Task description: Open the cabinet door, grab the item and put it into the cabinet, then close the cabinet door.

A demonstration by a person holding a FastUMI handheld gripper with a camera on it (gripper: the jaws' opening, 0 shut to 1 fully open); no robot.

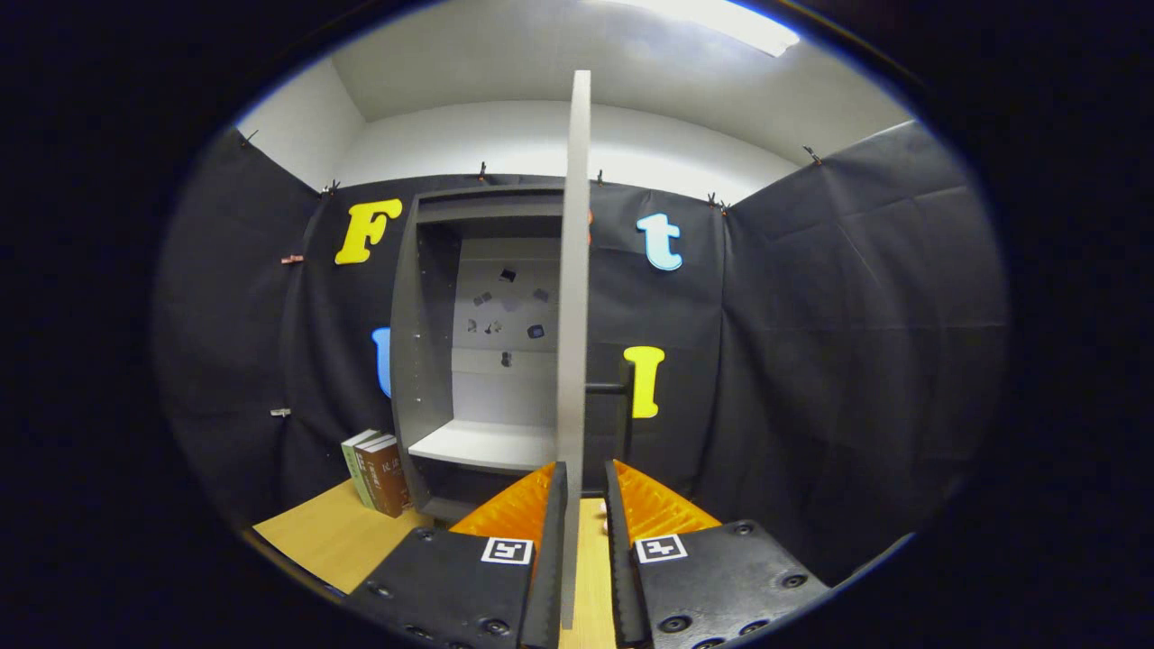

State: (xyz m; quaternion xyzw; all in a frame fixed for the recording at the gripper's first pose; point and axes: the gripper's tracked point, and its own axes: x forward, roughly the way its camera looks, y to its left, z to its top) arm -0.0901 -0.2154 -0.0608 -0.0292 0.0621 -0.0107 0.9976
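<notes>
The door (574,270) stands wide open, seen edge-on, and its thin edge runs down between the fingers (584,491). The left finger seems to lie against the panel while a narrow gap shows on the right side, so I cannot tell whether the fingers are truly clenched on it or just straddling it. A dark handle (615,406) sticks out from the door's right face just beyond the fingers. The likeliest trouble from here: if the hold on the edge is loose, the panel could slip free mid-swing, or a sideways twist of the fingers could strain the hinges. The cabinet (433,342) is open to the left of the door; its white shelf (482,444) looks bare, and the small dark marks on the back wall are too small to make out. The books (377,472), presumably the item to store, stand upright on the counter (334,536) just left of the cabinet, touching its side or nearly so, not yet inside.
</notes>
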